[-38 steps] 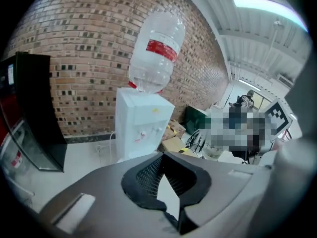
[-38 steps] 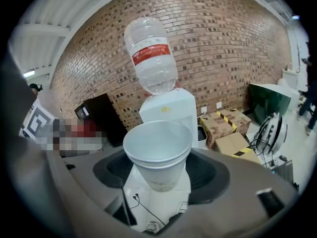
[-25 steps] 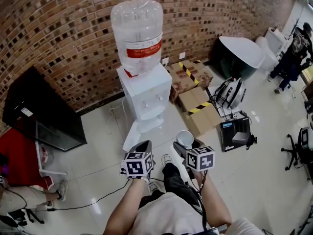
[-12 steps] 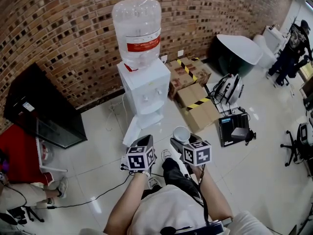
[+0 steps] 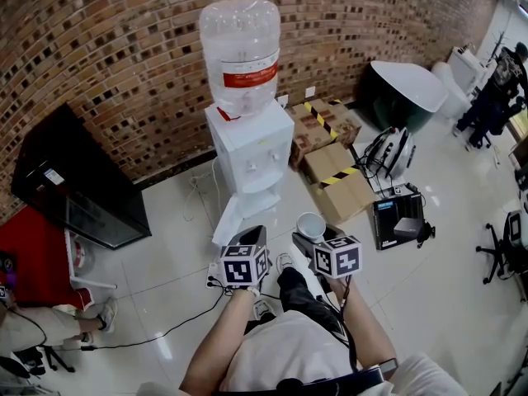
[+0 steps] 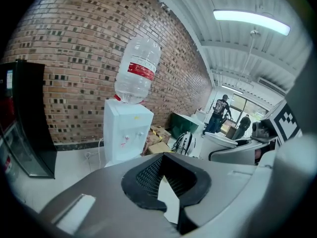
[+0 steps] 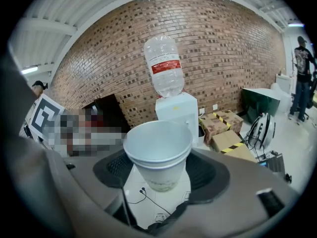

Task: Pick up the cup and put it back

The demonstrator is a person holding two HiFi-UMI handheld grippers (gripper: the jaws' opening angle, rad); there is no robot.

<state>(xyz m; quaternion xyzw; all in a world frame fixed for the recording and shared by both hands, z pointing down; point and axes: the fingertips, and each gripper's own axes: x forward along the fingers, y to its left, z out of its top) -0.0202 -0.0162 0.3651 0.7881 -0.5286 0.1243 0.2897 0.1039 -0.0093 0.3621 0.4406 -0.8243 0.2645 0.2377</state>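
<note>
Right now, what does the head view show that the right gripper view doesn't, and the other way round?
Only the head view shows the person's forearms and the office chair. Only the right gripper view shows the ceiling and the right gripper closed on the sides of the cup. Both show the cup, the water dispenser, the brick wall and the taped cardboard boxes.
</note>
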